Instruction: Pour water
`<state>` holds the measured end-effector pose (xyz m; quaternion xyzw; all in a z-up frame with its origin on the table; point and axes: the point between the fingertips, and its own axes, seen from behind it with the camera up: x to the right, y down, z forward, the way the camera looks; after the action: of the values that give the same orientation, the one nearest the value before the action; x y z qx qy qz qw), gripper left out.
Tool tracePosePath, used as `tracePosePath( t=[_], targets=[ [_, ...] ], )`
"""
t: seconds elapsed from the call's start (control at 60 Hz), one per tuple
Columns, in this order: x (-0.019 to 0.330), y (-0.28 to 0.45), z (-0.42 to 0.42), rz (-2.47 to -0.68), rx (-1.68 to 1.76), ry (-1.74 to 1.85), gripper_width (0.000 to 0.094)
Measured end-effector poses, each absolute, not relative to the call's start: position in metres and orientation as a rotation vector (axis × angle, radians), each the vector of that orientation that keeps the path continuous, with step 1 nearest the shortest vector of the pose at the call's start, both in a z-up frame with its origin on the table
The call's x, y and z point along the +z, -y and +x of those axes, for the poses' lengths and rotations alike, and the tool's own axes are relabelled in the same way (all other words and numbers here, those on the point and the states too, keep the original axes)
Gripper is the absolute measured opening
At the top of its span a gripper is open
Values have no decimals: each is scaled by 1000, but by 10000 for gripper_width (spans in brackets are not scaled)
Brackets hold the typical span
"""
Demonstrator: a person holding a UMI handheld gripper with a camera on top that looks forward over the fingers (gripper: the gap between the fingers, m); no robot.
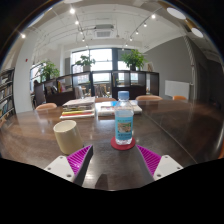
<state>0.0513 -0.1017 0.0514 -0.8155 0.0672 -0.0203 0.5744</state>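
Bottle (123, 121) with a blue cap stands upright on a small red coaster (123, 144), just ahead of the gripper (115, 160) and slightly nearer its right finger. The fingers are spread wide and hold nothing, their pink pads (80, 158) apart from the bottle. A pale cup (66, 136) stands on bare brown table (175, 130) left of the bottle, with open tabletop between them and books (78, 103) lying farther back.

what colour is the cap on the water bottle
Light blue bottle cap, best seen in the gripper view.
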Motion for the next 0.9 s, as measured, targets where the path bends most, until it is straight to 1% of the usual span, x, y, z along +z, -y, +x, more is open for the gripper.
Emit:
tracePosePath(
  t=[0.217,0.333,0.417,0.617,0.8,0.9],
  targets=[
    [57,196,-18,-1942,16,-157,857],
    [72,228,-46,-1945,42,-159,859],
    [87,241,-57,-1927,46,-141,860],
    [137,270,-64,-1855,-2,-83,859],
    [166,287,-71,-1817,2,-58,857],
    [173,296,-76,-1812,6,-49,858]
  ],
)
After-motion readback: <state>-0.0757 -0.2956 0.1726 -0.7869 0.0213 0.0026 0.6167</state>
